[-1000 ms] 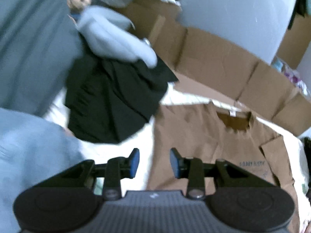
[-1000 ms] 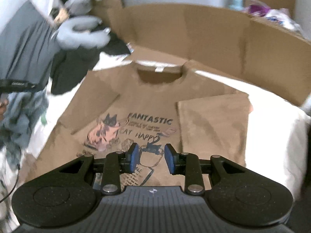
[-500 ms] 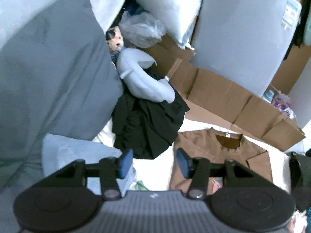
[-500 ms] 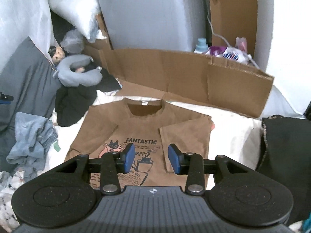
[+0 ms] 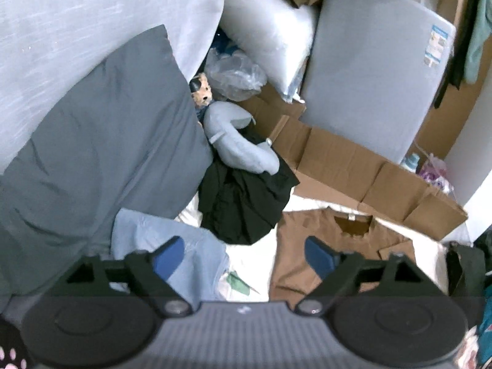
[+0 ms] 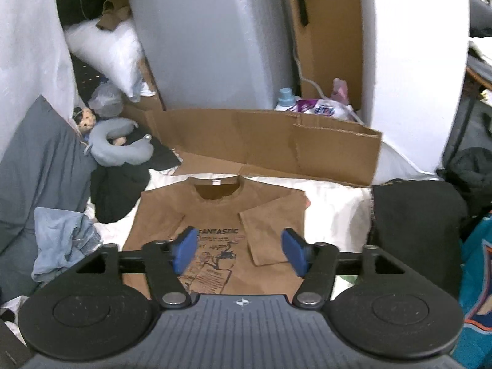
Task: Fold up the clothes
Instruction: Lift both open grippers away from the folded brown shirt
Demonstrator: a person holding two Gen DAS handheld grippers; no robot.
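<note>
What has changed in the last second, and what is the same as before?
Both grippers pulled back and up from the brown T-shirt, so more of the room shows. The left gripper and right gripper opened wider; neither holds anything. The shirt stayed flat with one sleeve folded in; the black garment did not move.

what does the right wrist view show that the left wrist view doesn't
Only the right wrist view shows the brown t-shirt's FANTASTIC print, its folded-in sleeve, the detergent bottle behind the cardboard, and the open right tool. Only the left wrist view shows the open left tool and the grey pillow's full face. Both show the shirt, cardboard, grey neck pillow, black garment and light blue garment.
</note>
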